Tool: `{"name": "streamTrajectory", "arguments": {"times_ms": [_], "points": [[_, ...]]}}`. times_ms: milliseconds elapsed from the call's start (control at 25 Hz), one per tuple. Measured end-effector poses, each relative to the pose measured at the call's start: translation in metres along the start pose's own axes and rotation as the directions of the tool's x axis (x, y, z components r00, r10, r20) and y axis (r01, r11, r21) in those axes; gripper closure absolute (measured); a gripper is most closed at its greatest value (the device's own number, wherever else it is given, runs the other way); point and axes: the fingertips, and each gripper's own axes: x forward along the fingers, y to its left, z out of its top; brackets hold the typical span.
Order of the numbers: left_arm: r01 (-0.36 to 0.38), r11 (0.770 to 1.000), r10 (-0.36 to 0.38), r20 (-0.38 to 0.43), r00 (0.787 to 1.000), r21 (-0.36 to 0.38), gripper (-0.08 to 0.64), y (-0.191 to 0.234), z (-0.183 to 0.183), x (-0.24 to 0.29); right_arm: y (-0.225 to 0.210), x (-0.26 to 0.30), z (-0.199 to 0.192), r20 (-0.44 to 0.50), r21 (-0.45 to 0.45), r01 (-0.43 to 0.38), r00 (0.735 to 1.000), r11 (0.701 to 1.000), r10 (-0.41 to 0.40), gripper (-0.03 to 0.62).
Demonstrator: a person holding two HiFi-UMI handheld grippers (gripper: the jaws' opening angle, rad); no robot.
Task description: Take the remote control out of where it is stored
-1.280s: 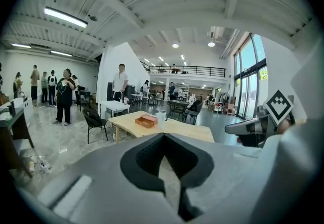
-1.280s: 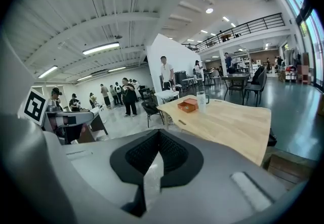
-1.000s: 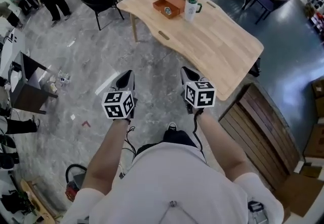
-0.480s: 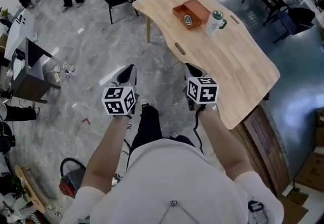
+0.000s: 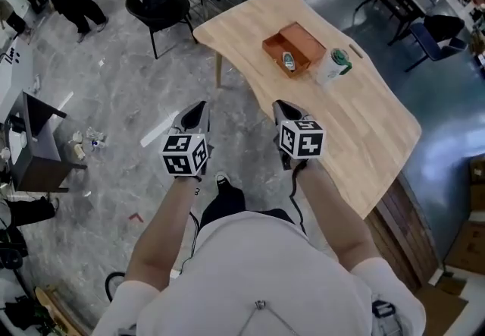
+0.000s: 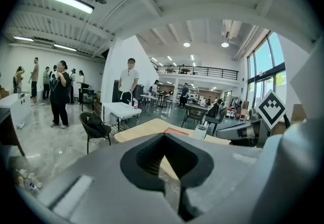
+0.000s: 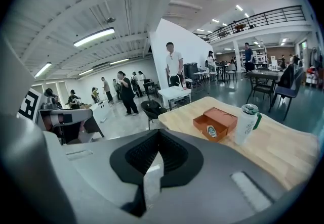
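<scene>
Left claw (image 5: pixel 198 107) and right claw (image 5: pixel 283 107): both shut tight, nothing between the jaws, side by side at centre frame over grey floor. Just right of the right claw, the edge of a pale wooden table (image 5: pixel 356 122). Toward upper centre, on that table, an open orange box (image 5: pixel 307 39) with the remote control (image 5: pixel 289 61) lying inside, and a white cup (image 5: pixel 334 67) just beside the box. Probably best: close in first, open one claw before reaching, grip the remote across its narrow sides, steady the box with the other.
</scene>
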Motion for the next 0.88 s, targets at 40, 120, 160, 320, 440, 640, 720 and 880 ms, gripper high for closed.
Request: {"name": "streamTrajectory", "arguments": {"times_ms": [40, 120, 160, 320, 440, 640, 720, 880], "points": [[0.015, 1.000, -0.015, -0.005, 1.000, 0.000, 0.558, 0.011, 0.006, 0.011, 0.003, 0.013, 0.010, 0.001, 0.003, 0.009, 1.000, 1.000, -0.009, 0.565], [0.042, 0.999, -0.042, -0.013, 0.999, -0.001, 0.558, 0.033, 0.017, 0.032, 0.008, 0.036, 0.027, 0.005, 0.011, 0.028, 1.000, 1.000, -0.028, 0.565], [0.054, 0.999, -0.054, -0.016, 0.998, 0.000, 0.559, 0.043, 0.023, 0.042, 0.010, 0.046, 0.035, 0.008, 0.014, 0.039, 0.999, 0.999, -0.039, 0.565], [0.094, 0.995, -0.094, -0.023, 0.995, 0.009, 0.559, 0.074, 0.044, 0.081, 0.004, 0.081, 0.059, 0.016, 0.030, 0.082, 0.996, 0.996, -0.083, 0.565], [0.117, 0.993, -0.116, -0.031, 0.993, 0.012, 0.559, 0.086, 0.051, 0.111, -0.011, 0.102, 0.069, 0.015, 0.043, 0.108, 0.994, 0.993, -0.108, 0.565], [0.147, 0.989, -0.146, -0.047, 0.988, 0.014, 0.559, 0.107, 0.069, 0.173, -0.039, 0.155, 0.098, 0.015, 0.065, 0.116, 0.993, 0.991, -0.117, 0.565], [0.157, 0.987, -0.155, -0.051, 0.987, 0.021, 0.558, 0.115, 0.079, 0.202, -0.052, 0.181, 0.113, 0.017, 0.072, 0.113, 0.993, 0.991, -0.114, 0.565], [0.169, 0.984, -0.166, -0.060, 0.984, 0.052, 0.558, 0.124, 0.102, 0.267, -0.087, 0.230, 0.149, 0.030, 0.073, 0.111, 0.993, 0.991, -0.114, 0.565]]}}
